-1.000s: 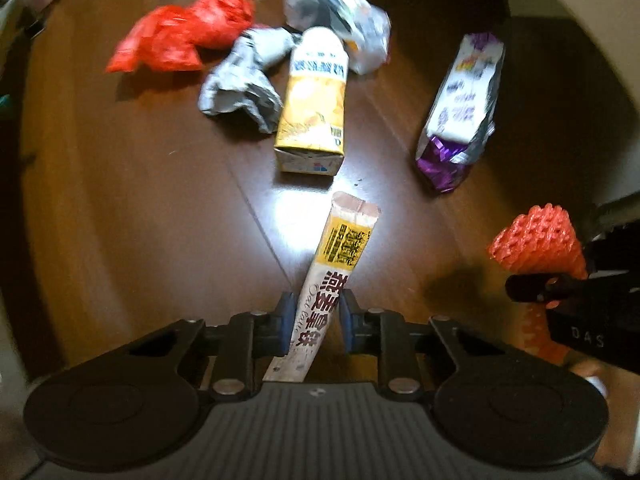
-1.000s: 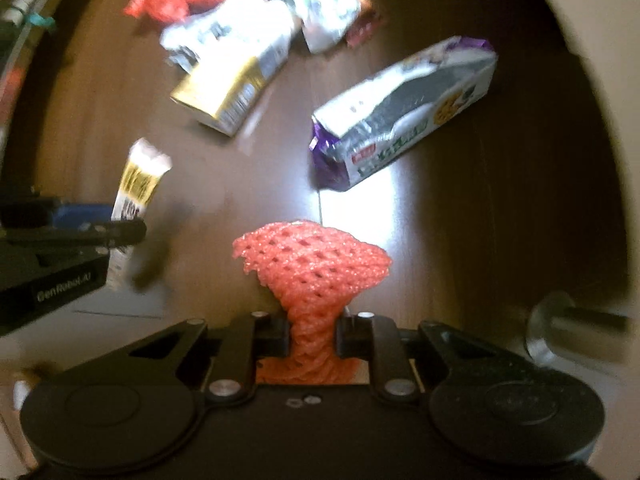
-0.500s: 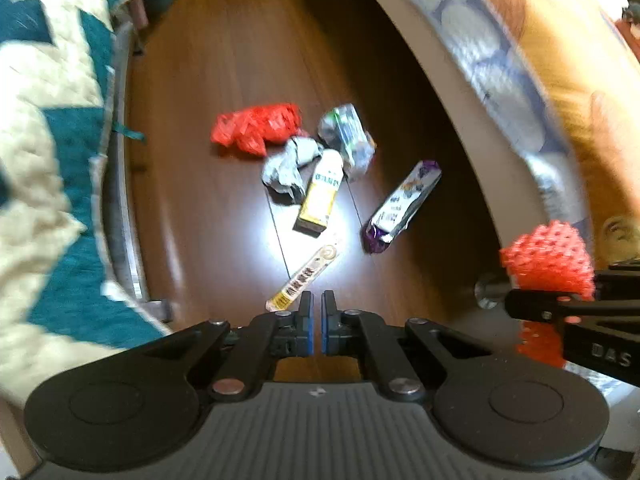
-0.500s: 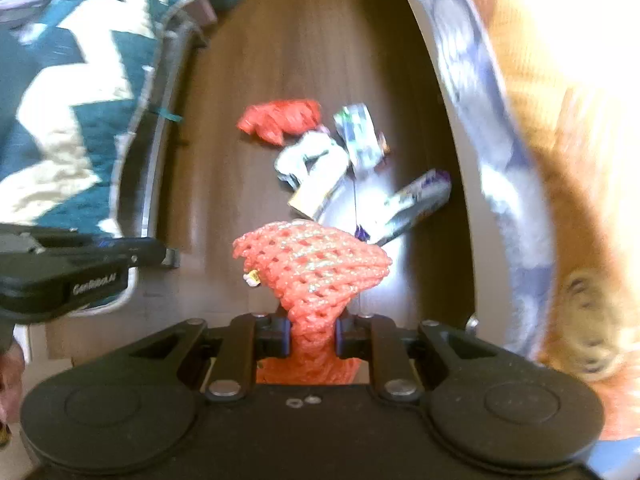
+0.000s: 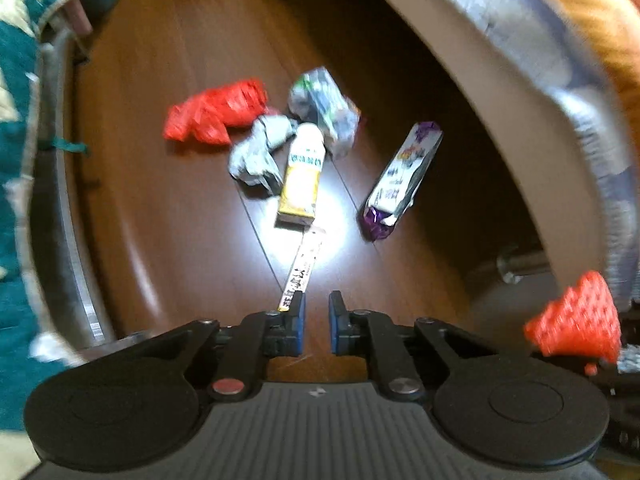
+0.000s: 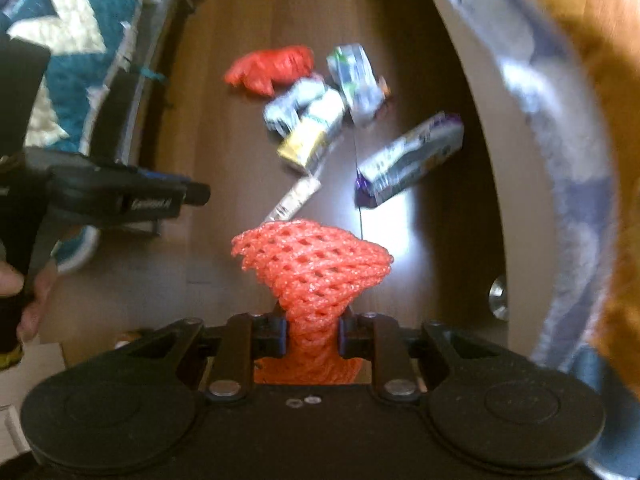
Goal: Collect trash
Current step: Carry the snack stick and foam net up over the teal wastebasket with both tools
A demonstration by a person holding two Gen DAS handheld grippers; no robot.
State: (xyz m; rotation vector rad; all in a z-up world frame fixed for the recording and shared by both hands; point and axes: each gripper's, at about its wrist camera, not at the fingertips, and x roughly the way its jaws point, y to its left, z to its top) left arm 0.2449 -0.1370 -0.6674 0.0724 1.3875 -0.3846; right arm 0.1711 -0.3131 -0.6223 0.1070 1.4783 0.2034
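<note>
Trash lies on the dark wood floor: a long thin sachet (image 5: 303, 270), a yellow drink carton (image 5: 301, 178), a crumpled silver wrapper (image 5: 256, 156), a red bag (image 5: 216, 114), a clear crumpled wrapper (image 5: 324, 106) and a purple-and-white snack bag (image 5: 404, 178). My left gripper (image 5: 315, 322) hangs above the sachet's near end, jaws a narrow gap apart and empty. My right gripper (image 6: 312, 334) is shut on a red foam net (image 6: 312, 264), held above the floor. The net also shows at the right edge of the left wrist view (image 5: 576, 320).
A bed with a teal-and-cream quilt (image 6: 60, 32) and grey frame (image 5: 60, 216) runs along the left. A beige curved furniture base (image 5: 500, 92) with bedding above is on the right, with a metal foot (image 5: 508, 268) near the floor.
One second ago my left gripper held the sachet; half a second ago it rose shut and empty with the sachet on the floor. Now it is lower, jaws slightly parted. The right gripper keeps the net.
</note>
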